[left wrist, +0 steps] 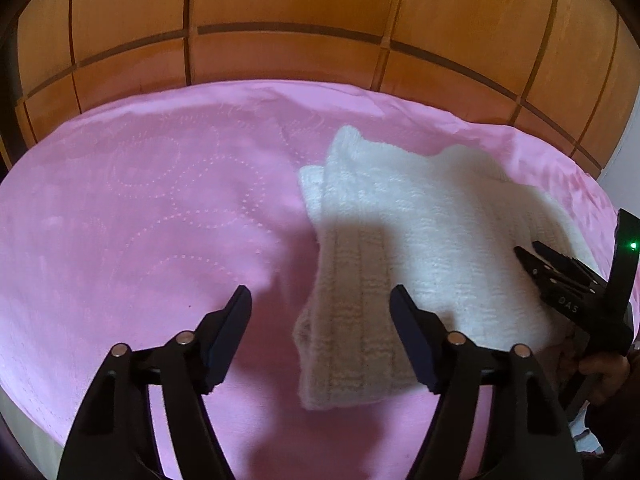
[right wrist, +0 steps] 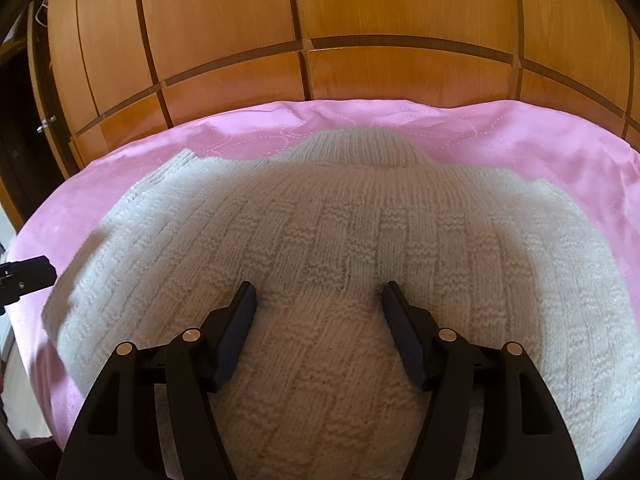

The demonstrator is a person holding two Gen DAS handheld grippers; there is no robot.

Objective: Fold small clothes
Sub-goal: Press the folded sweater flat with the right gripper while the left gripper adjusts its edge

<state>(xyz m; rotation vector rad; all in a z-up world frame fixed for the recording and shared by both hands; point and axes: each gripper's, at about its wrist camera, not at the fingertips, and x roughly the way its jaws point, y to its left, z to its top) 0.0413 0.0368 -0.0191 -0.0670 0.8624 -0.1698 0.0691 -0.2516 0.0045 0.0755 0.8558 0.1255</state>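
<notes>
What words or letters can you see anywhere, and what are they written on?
"DAS" — small pale letters on the side of the right tool, seen in the left wrist view.

Nothing else can be read: the white knitted sweater, the pink bed cover and the wooden wardrobe carry no writing.

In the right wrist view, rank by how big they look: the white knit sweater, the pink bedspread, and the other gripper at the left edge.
1. white knit sweater, though nearness to the camera inflates it
2. pink bedspread, partly covered
3. left gripper, only its tip showing
</notes>
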